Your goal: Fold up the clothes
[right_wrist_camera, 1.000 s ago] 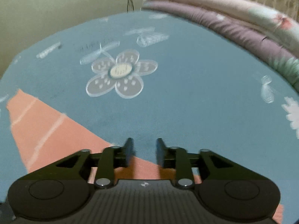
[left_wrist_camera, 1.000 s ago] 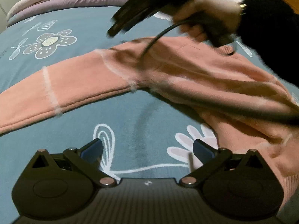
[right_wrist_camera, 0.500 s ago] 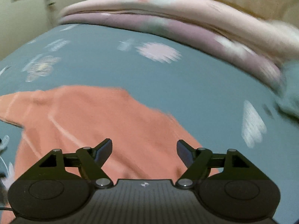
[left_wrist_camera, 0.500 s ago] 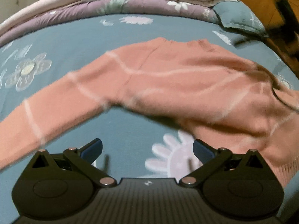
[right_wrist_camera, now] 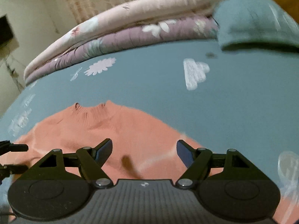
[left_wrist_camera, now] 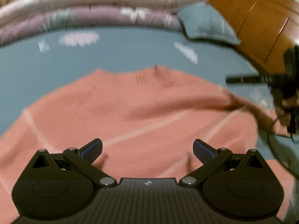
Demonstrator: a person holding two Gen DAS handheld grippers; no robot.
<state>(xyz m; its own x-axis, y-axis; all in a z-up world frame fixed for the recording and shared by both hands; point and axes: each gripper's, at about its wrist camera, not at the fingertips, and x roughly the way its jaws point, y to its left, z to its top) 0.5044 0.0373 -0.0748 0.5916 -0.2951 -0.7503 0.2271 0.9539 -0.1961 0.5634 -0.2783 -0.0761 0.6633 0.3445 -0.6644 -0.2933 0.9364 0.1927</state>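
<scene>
Blurred throughout the left view; sleeves of the pink sweater (left_wrist_camera: 142, 112) cut off at the frame edges. Spread flat on the blue bedsheet (right_wrist_camera: 168, 93), collar toward the folded quilts (right_wrist_camera: 121, 31), thin pale stripes. Left gripper (left_wrist_camera: 147, 149) wide open, empty. Right gripper (right_wrist_camera: 144, 149) open, closing slightly, nothing between.
</scene>
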